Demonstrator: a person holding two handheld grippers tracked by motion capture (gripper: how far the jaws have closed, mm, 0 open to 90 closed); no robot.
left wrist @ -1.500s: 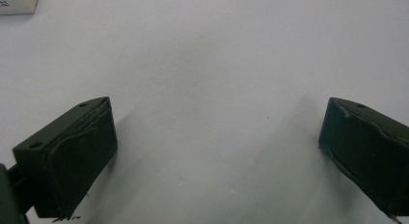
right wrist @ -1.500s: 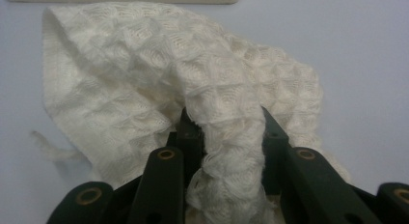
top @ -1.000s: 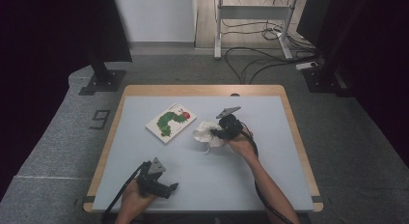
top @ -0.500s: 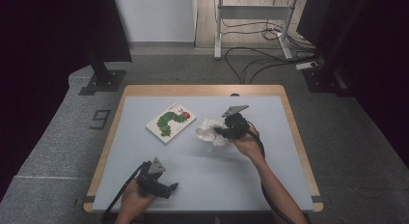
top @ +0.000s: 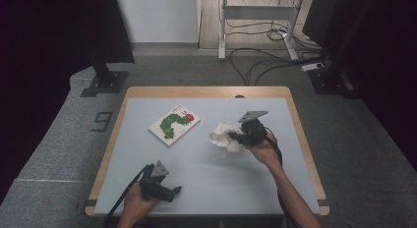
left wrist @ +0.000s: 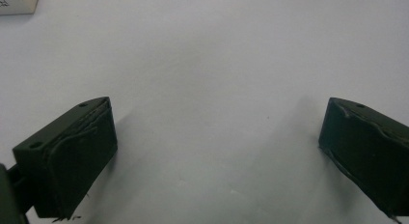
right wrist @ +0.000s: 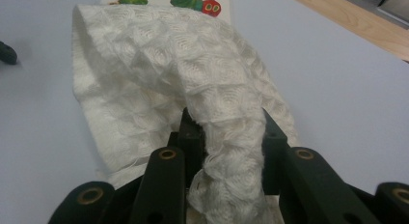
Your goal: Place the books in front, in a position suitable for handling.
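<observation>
While the left claw (top: pixel 169 191) rests wide open and empty near the front edge of the pale surface (top: pixel 206 188), a picture book (top: pixel 174 124) with a green caterpillar lies flat farther back; to its right, the right claw (top: pixel 235 137) grips a bunched white cloth (top: pixel 223 135), its jaws clamped on the fabric, just above the surface.

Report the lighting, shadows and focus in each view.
High view: pale blue table evenly lit, surroundings dark. Left gripper view: soft shadows beside the black left gripper, jaws apart. Right gripper view: white waffle-weave cloth sharp, black right gripper clamping it, near edge blurred.
</observation>
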